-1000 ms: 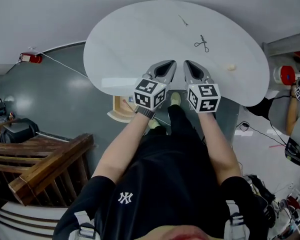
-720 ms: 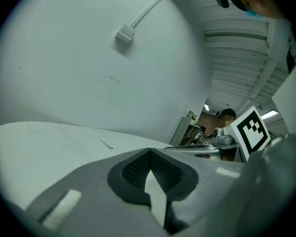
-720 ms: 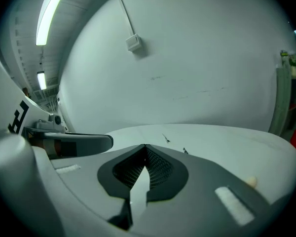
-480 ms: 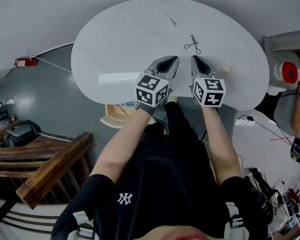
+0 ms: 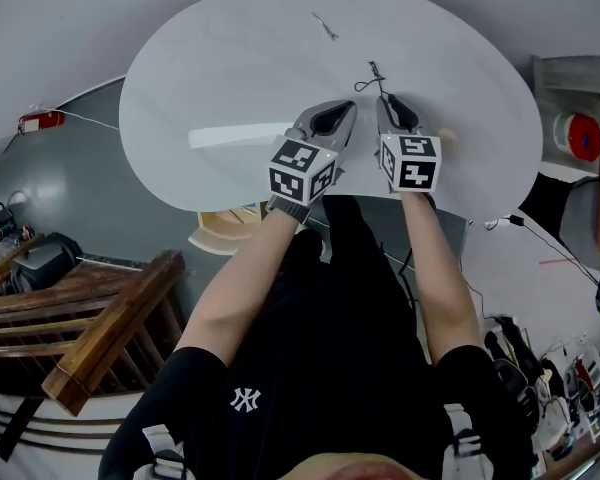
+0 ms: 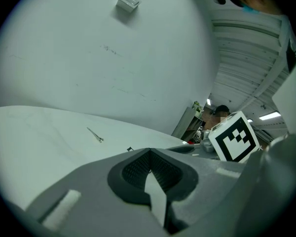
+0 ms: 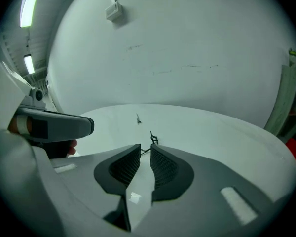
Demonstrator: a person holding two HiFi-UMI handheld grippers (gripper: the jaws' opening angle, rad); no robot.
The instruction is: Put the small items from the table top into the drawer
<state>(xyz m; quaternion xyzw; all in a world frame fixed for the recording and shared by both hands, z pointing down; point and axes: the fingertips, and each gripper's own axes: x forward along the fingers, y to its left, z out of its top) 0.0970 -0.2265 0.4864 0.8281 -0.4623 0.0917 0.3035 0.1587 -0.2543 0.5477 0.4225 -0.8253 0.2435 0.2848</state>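
Finding one: the small dark wire item (image 7: 152,139) lies on the white table (image 5: 210,78) directly ahead of your right gripper (image 7: 145,154), just beyond its tips, with its near end at the mouth of the gap. Its long axis appears to run roughly along the line in which that gripper points, away from you. Your right gripper is clearly the nearer; your left gripper (image 6: 148,152) sits beside it, offset to the left of the item.

Finding two: your right gripper's jaws have just been opening and now stand slightly apart, a narrow slot only. The pads press on nothing. Your left gripper's jaws are together and empty.

Other items noted: a thin metal piece (image 5: 326,26) lies farther off, toward the far rim, and a pale lump (image 5: 448,140) lies just right of your right gripper, partly hidden by it. What looks like the wooden drawer (image 5: 220,236) shows below the table's near-left edge.

Assessment: the slot looks tight; widen it before advancing, or the tips may push the item away.
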